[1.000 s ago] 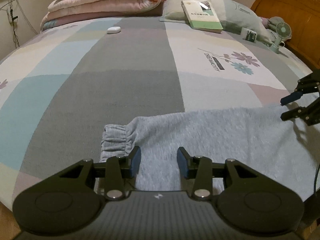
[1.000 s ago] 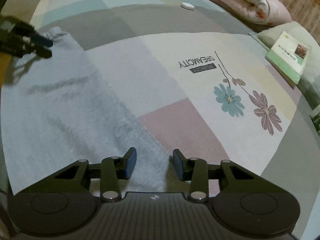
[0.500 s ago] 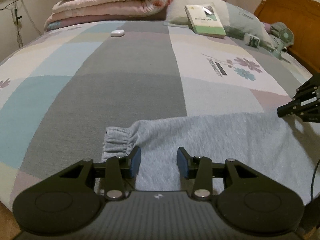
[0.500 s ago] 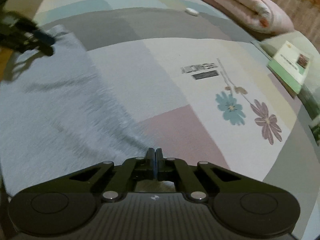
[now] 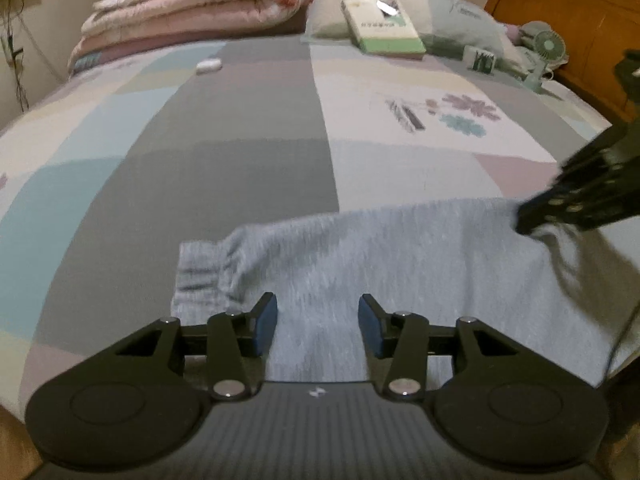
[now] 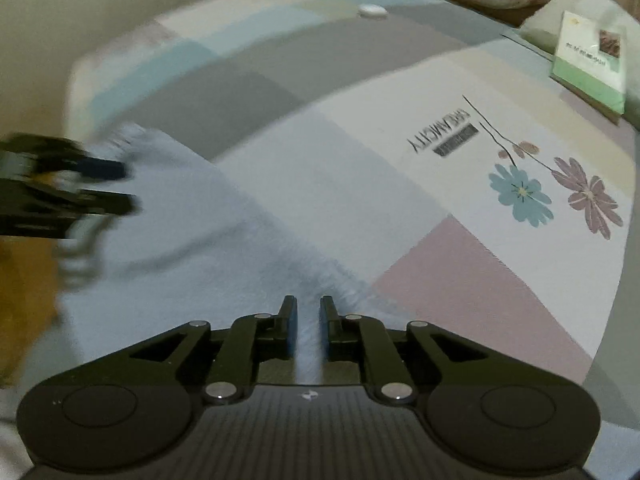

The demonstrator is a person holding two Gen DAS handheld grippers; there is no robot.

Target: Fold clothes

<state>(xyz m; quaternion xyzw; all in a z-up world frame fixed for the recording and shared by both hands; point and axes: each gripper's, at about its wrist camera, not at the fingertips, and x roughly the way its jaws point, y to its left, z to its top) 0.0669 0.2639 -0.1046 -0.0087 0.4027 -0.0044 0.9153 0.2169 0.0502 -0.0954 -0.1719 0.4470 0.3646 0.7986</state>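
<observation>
2 grippers angle down: left gripper opening over trousers, right gripper pinching them.

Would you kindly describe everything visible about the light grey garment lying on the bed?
The light grey fleecy garment lies spread flat along the near edge of the patchwork bedsheet, soft and slightly fuzzy. One end narrows to a gathered, elasticated cuff. The right gripper is shut on a raised ridge of its fabric near the far edge. The left gripper hangs over it beside the cuff, jaws opening, with no cloth pinched between them.
</observation>
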